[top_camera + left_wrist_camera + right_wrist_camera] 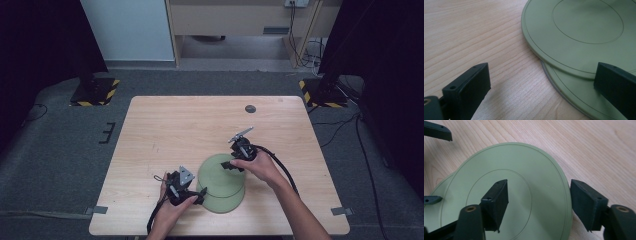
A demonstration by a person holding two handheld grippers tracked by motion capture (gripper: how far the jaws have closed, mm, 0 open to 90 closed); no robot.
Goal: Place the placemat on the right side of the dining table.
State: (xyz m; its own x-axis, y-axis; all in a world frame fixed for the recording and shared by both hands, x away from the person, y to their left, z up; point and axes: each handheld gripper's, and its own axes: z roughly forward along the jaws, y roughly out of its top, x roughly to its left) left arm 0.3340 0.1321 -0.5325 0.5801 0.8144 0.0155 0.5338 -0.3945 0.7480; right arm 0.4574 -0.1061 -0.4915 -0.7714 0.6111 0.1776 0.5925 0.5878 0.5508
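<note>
Two pale green plates lie overlapped near the table's front edge. The upper plate point(219, 171) point(579, 32) point(529, 170) rests partly on the lower plate point(223, 201) point(574, 95) point(432, 217). My left gripper point(200, 194) point(544, 75) is open at the plates' left side, one jaw over bare wood and the other over the lower plate's rim. My right gripper point(231, 165) point(540, 195) is open at the upper plate's far right edge. One of its jaws hangs above the plate's middle, the other just outside the rim. Nothing is gripped.
The wooden table point(175, 130) has a small dark round disc point(250, 108) near its far edge. Tape tabs mark the front corners point(98, 210). Black stands point(95, 90) sit on the grey floor beyond the table.
</note>
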